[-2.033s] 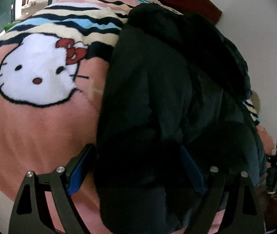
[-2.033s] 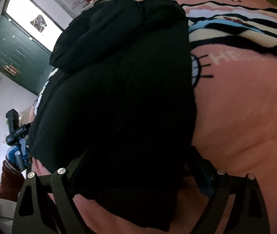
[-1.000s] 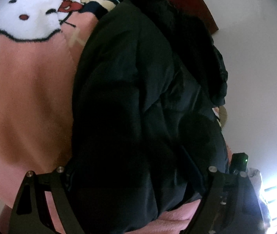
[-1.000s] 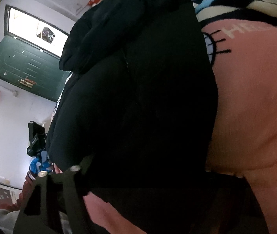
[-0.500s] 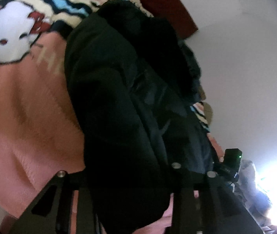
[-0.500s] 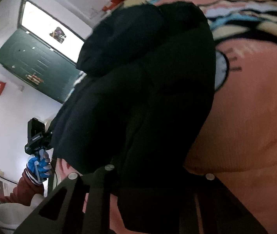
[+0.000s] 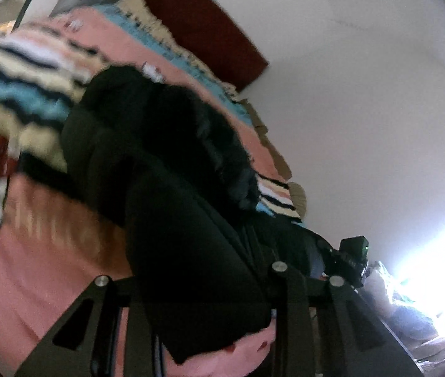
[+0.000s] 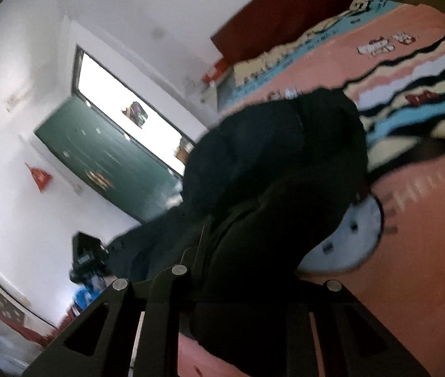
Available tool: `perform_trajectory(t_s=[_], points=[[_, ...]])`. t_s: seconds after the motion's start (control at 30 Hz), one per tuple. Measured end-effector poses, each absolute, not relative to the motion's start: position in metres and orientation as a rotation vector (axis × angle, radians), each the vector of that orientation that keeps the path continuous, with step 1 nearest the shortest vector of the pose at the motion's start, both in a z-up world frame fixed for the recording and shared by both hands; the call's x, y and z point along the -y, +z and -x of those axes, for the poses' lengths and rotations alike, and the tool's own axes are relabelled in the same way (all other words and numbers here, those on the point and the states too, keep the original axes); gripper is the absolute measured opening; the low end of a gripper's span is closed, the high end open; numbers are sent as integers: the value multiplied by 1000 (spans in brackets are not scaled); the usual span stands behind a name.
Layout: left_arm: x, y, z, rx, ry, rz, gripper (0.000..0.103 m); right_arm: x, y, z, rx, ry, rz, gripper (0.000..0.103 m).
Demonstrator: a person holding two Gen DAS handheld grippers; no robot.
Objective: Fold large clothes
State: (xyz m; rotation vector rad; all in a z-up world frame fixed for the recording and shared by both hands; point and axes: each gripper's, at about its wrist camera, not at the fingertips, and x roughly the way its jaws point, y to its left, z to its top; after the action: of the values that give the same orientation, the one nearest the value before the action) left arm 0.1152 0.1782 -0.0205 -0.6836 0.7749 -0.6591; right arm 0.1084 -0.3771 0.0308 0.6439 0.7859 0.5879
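You have one garment here, a bulky black padded jacket (image 7: 166,188), lying on the one pink cartoon-cat blanket (image 7: 43,267) that covers the bed. Its near hem is lifted off the blanket at both grippers, while the far end, with a dark fur-trimmed hood (image 7: 216,132), rests on the striped part of the blanket. There are two grippers, one in each of your hands.

No writing can be read: the small printed patches on the blanket are too blurred. The cat face (image 8: 348,238) shows only partly beside the jacket in the right wrist view.

Your left gripper (image 7: 203,286) has its fingers drawn in close, clamped on a thick fold of the jacket's hem, which fills the space between them and hangs below. Your right gripper (image 8: 247,279) is likewise pinched on the hem at the other corner, black fabric packed between its fingers.

Behind stand one dark red headboard (image 7: 203,25) against the white wall, and one green door (image 8: 106,157) beside a bright window (image 8: 128,110).
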Motion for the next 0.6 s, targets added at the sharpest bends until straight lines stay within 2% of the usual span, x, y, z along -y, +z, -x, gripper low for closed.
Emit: perform_trajectory(t_s=[0.3, 0.4, 0.6], points=[[-195, 21, -198, -588, -793, 901, 27, 416, 42, -174, -664, 683, -946, 17], [-192, 30, -243, -579, -757, 968, 27, 426, 39, -208, -647, 656, -1063, 19], [-187, 33, -349, -644, -603, 1000, 28, 425, 44, -278, -668, 524, -1092, 23]])
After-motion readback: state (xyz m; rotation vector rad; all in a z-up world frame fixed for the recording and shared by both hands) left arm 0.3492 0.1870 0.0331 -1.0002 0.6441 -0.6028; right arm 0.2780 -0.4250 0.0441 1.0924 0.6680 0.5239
